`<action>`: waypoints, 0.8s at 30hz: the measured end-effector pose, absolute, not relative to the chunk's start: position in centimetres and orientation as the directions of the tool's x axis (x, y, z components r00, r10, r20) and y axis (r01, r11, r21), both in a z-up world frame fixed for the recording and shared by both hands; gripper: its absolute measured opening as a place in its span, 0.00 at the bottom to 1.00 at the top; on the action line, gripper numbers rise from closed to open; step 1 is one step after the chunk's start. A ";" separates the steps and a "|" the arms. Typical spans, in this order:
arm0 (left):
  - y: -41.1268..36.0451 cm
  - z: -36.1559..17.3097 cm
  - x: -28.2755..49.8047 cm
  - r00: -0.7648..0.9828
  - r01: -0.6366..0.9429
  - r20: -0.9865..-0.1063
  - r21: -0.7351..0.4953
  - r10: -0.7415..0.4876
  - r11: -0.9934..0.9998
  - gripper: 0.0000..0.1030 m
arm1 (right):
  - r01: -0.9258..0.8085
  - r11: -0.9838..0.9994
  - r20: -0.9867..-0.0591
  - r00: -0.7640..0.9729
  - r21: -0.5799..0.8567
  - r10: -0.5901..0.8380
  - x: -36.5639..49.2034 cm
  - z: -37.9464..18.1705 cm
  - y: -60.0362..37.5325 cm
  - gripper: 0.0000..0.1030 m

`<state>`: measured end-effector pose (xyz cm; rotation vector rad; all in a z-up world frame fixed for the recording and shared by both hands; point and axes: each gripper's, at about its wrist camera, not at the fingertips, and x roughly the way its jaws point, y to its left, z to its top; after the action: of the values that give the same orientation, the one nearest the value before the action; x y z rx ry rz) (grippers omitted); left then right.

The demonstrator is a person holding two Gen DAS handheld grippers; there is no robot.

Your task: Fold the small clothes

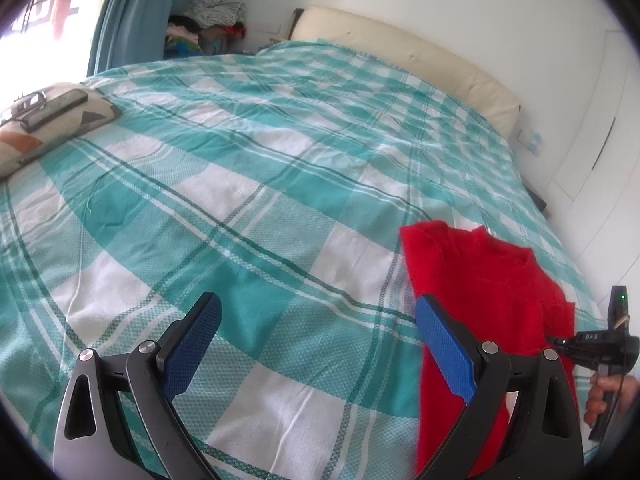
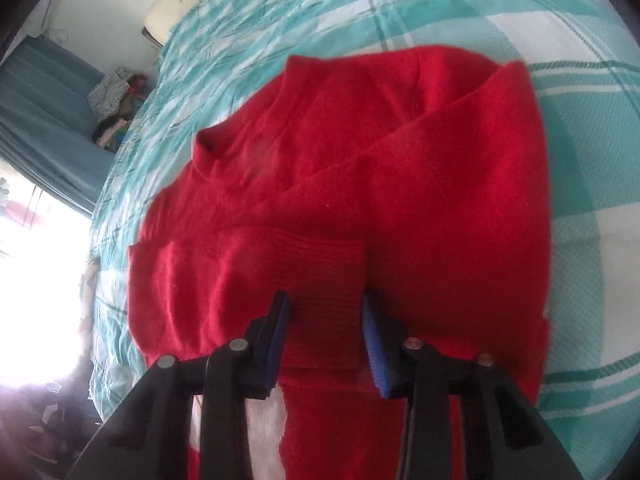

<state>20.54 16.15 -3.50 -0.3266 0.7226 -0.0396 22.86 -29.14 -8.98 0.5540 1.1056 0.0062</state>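
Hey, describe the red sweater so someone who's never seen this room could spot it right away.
Start with the big bed under its teal-and-white checked cover. The red sweater lies flat on that cover on the side away from the window, far from the patterned cushion. It is the only solid red, fuzzy knit on the bed, with a small round collar and one ribbed cuff folded across its front.
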 end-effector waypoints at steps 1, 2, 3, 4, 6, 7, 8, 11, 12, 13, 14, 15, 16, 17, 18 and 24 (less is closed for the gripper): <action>16.5 -3.6 20.7 0.747 -0.084 -0.646 -0.327 -0.158 0.941 0.95 | 0.269 0.875 -0.833 0.503 0.403 0.230 22.4 -8.1 -29.2 0.03; 16.7 -3.6 20.8 0.746 -0.089 -0.645 -0.343 -0.166 0.935 0.95 | 0.267 0.888 -0.819 0.544 0.374 0.181 21.8 -7.0 -29.3 0.03; 16.8 -3.6 20.8 0.747 -0.090 -0.643 -0.353 -0.171 0.931 0.95 | 0.256 0.904 -0.806 0.574 0.343 0.144 21.3 -6.0 -29.4 0.03; 16.8 -3.6 20.9 0.748 -0.089 -0.641 -0.354 -0.172 0.931 0.95 | 0.250 0.914 -0.801 0.586 0.320 0.120 21.0 -5.4 -29.2 0.03; 16.5 -3.6 21.0 0.744 -0.088 -0.649 -0.334 -0.161 0.939 0.95 | 0.267 0.926 -0.825 0.560 0.267 0.077 21.0 -5.5 -29.2 0.03; 16.2 -3.7 21.2 0.736 -0.090 -0.659 -0.322 -0.155 0.943 0.95 | 0.286 0.927 -0.841 0.539 0.243 0.054 21.2 -5.9 -29.3 0.03; 16.0 -3.9 21.2 0.727 -0.088 -0.668 -0.316 -0.155 0.945 0.95 | 0.295 0.927 -0.850 0.524 0.230 0.044 21.3 -6.4 -29.2 0.03; 15.0 -4.5 21.3 0.704 -0.048 -0.686 -0.304 -0.184 0.951 0.95 | 0.277 0.934 -0.856 0.515 0.226 0.054 21.1 -7.3 -29.4 0.05; 14.4 -4.7 21.3 0.690 -0.024 -0.697 -0.289 -0.193 0.957 0.95 | 0.278 0.931 -0.849 0.524 0.238 0.060 20.9 -7.3 -29.6 0.05; 13.6 -5.0 21.4 0.675 0.003 -0.711 -0.264 -0.197 0.965 0.95 | 0.280 0.927 -0.846 0.529 0.248 0.067 20.5 -7.4 -29.8 0.08; 12.7 -5.3 21.4 0.664 0.030 -0.722 -0.234 -0.195 0.972 0.95 | 0.280 0.923 -0.841 0.536 0.264 0.078 20.0 -7.3 -30.2 0.16; 11.6 -5.6 21.5 0.655 0.060 -0.730 -0.206 -0.195 0.977 0.95 | 0.271 0.919 -0.826 0.556 0.286 0.093 19.2 -6.9 -30.5 0.25; 10.4 -5.9 21.6 0.646 0.100 -0.735 -0.186 -0.206 0.977 0.95 | 0.256 0.918 -0.807 0.582 0.303 0.104 18.3 -6.4 -30.8 0.29; 9.1 -6.2 22.0 0.635 0.147 -0.741 -0.162 -0.219 0.976 0.95 | 0.233 0.922 -0.788 0.606 0.310 0.112 17.3 -5.8 -30.9 0.34; 7.8 -6.8 22.4 0.616 0.192 -0.756 -0.130 -0.223 0.973 0.95 | 0.202 0.930 -0.774 0.621 0.308 0.121 16.5 -5.2 -30.9 0.36; 2.2 -9.6 24.1 0.598 0.309 -0.788 0.058 -0.146 0.949 0.92 | 0.124 0.947 -0.723 0.678 0.296 0.138 11.1 -3.1 -31.8 0.47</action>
<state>24.10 2.23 -9.65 0.1969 0.8922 -0.2663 11.13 -31.77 -3.08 0.3366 0.8306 0.0081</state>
